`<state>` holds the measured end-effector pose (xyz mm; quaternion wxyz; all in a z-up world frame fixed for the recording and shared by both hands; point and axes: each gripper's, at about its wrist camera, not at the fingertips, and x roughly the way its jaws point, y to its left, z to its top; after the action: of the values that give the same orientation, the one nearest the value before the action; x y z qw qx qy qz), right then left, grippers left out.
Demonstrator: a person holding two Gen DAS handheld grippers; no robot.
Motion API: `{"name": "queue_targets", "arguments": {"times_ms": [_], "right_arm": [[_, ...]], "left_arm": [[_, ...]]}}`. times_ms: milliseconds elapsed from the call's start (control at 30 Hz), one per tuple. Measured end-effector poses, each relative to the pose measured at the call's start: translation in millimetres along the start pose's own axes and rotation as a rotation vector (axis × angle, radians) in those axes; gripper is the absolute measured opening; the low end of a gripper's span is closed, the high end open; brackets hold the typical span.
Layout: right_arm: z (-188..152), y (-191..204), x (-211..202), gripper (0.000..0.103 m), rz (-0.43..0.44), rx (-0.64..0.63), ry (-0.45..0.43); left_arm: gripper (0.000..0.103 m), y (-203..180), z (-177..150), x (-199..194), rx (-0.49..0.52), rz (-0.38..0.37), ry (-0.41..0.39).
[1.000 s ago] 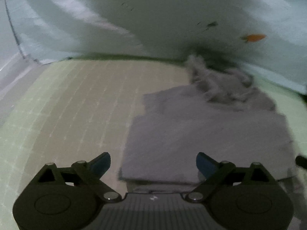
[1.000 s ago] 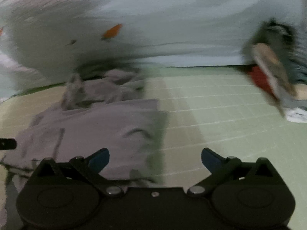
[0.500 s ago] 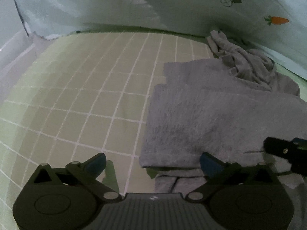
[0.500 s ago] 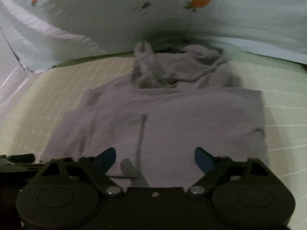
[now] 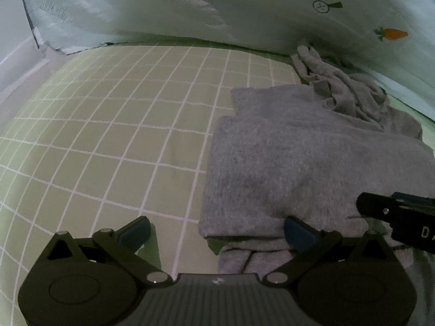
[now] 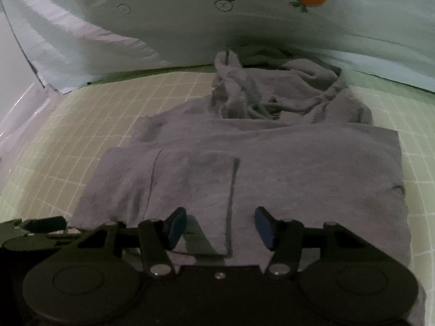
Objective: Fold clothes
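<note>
A grey hoodie [image 5: 312, 157] [image 6: 272, 163] lies flat on the green checked sheet [image 5: 108, 135], its sides folded in and its hood bunched at the far end [image 6: 272, 95]. My left gripper [image 5: 217, 231] is open and low at the hoodie's near left corner; its right finger [image 5: 299, 232] rests over the hem and its left finger over bare sheet. My right gripper [image 6: 220, 226] is open with its jaws partly narrowed, just above the near hem at the middle of the garment. Each gripper shows in the other's view: the right gripper body [image 5: 394, 217] and the left gripper body [image 6: 40, 225].
A pale blue quilt with carrot prints [image 5: 272, 8] [image 6: 272, 21] is heaped along the far side, just behind the hood. Bare checked sheet [image 6: 407, 125] lies to the left and right of the hoodie. The bed's left edge [image 5: 16, 62] shows pale.
The right gripper swung left onto the hoodie's near hem, and its jaws have narrowed. The left gripper lowered to the near left corner and has held there since.
</note>
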<state>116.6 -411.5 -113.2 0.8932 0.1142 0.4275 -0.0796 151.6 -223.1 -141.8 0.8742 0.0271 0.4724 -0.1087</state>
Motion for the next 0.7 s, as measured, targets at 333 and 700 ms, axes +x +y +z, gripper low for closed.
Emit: {"name": "queue_targets", "arguments": {"times_ms": [333,700], "right_arm": [[0,11,-1,0.007,0.08,-0.107,-0.007],[8,-44,-61,0.005,0.089,0.022,-0.149]], "left_arm": [[0.103,0,3,0,-0.015,-0.006,0.01],[0.103,-16,41,-40,0.016,-0.023,-0.122]]}}
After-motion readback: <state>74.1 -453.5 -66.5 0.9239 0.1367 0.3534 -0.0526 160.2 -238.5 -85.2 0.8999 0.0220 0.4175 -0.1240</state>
